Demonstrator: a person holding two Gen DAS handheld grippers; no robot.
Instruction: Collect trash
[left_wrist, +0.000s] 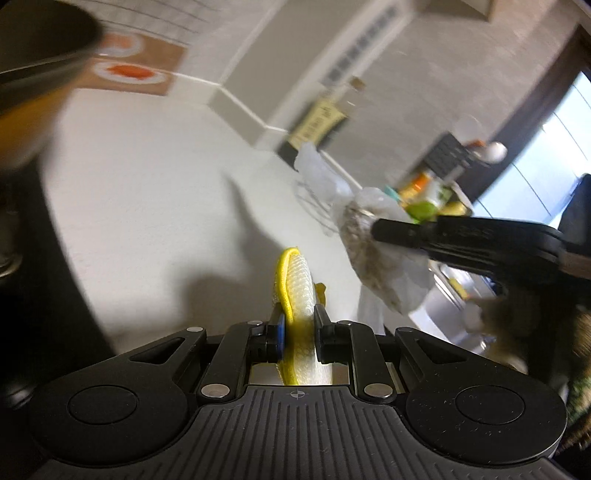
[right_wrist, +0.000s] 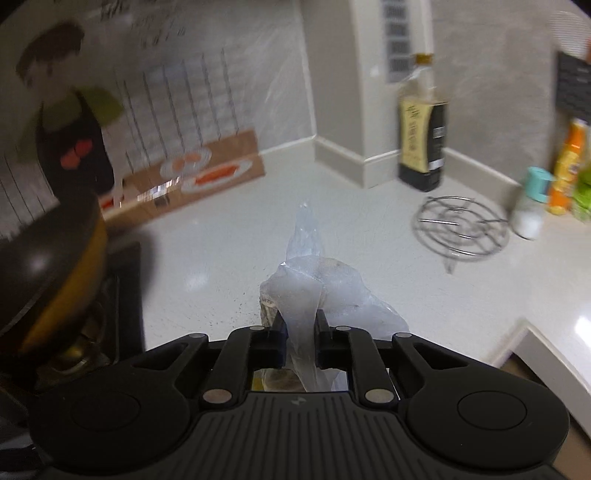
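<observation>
My left gripper (left_wrist: 298, 314) is shut on a yellow and white foam net wrapper (left_wrist: 297, 284) and holds it above the white counter (left_wrist: 147, 206). My right gripper (right_wrist: 300, 325) is shut on a crumpled clear plastic bag (right_wrist: 314, 284) with brownish scraps inside. In the left wrist view the right gripper's fingers (left_wrist: 399, 229) come in from the right with that bag (left_wrist: 373, 254) hanging from them, close beside the foam wrapper.
A dark pan (right_wrist: 44, 258) sits on the stove at left. A sauce bottle (right_wrist: 421, 125), a wire trivet (right_wrist: 460, 225), a small shaker (right_wrist: 532, 206) and colourful packets (right_wrist: 569, 162) stand at the right. A cardboard box (right_wrist: 199, 173) lies by the tiled wall.
</observation>
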